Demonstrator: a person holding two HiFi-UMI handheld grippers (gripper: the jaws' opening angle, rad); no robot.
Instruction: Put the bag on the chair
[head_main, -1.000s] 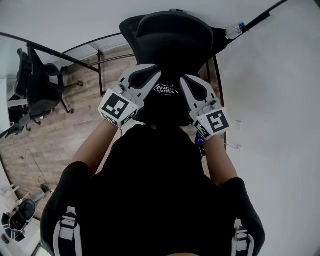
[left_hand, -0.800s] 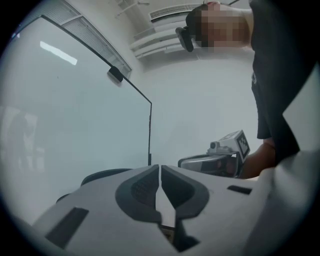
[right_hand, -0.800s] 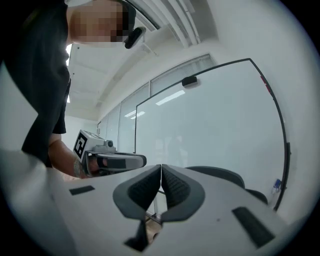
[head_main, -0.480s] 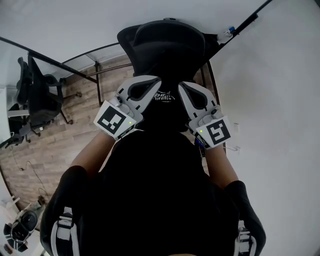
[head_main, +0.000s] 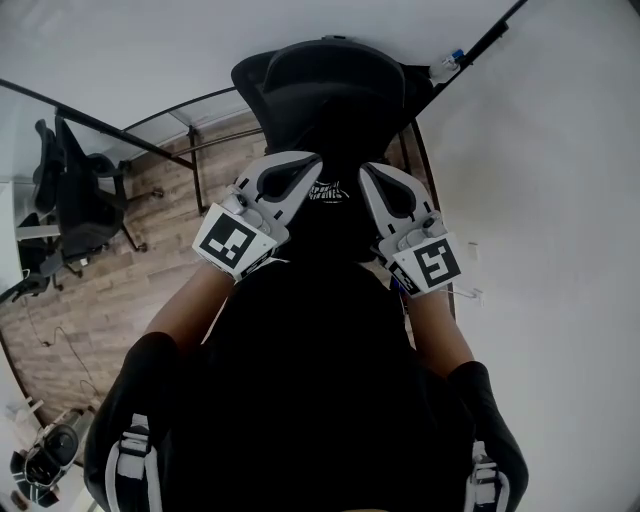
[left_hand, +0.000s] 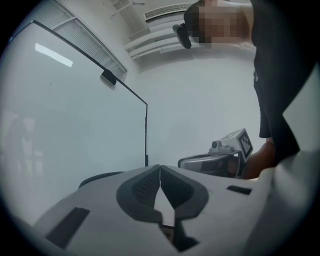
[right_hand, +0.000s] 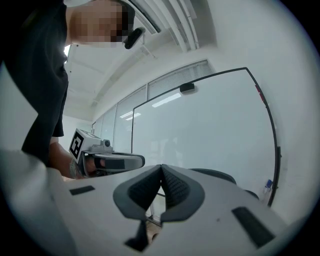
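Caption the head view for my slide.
Shut and empty, left gripper and right gripper hover over a black office chair.

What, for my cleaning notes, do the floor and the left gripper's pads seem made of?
Floor: wood or wood-look laminate, matte; plank seams and grain show. Left gripper pads: probably dark rubber, matte; fine ribbed texture.

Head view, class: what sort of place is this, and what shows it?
Probably an office or meeting room: a black wheeled office chair, a brown wood-plank floor, and a large black-framed glass wall panel.
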